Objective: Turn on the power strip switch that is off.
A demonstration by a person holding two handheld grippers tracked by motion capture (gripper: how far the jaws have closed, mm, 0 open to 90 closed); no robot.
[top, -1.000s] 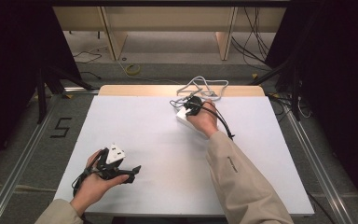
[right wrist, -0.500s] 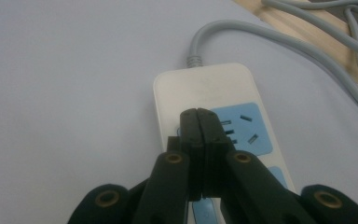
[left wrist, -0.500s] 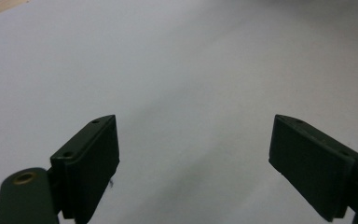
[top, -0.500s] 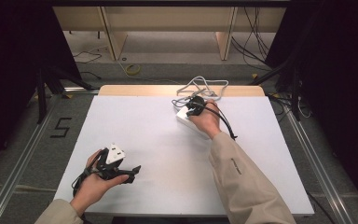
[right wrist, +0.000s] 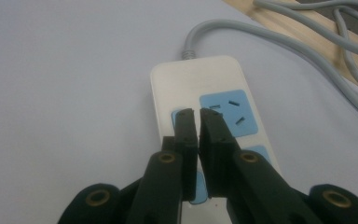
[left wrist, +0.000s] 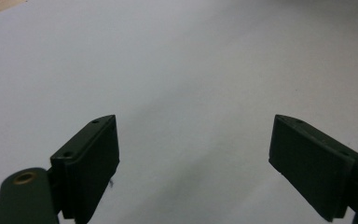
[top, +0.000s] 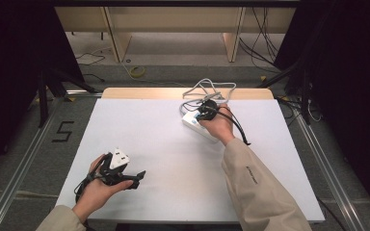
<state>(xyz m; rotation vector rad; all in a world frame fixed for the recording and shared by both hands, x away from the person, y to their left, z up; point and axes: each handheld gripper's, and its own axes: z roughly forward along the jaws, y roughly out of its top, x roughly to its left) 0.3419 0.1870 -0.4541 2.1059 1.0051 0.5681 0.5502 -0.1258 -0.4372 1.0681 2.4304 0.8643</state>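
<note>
A white power strip point(top: 191, 122) with blue socket faces lies at the far middle of the white table; in the right gripper view the power strip point(right wrist: 200, 79) points away from me. My right gripper point(top: 204, 113) is over it. Its jaws are shut, with nothing between them, and its tips point(right wrist: 197, 112) rest at the strip's top face between two blue sockets. My left gripper point(top: 136, 178) lies near the front left corner, held low over the bare table. Its jaws point(left wrist: 193, 154) stand wide open and hold nothing.
The strip's grey cable point(top: 213, 87) loops over the wooden far edge point(top: 144, 92) of the table; the same cable point(right wrist: 307, 42) runs off to the upper right. A black cable point(top: 235, 126) trails from the right gripper across the hand. The white tabletop point(top: 164, 144) spans the middle.
</note>
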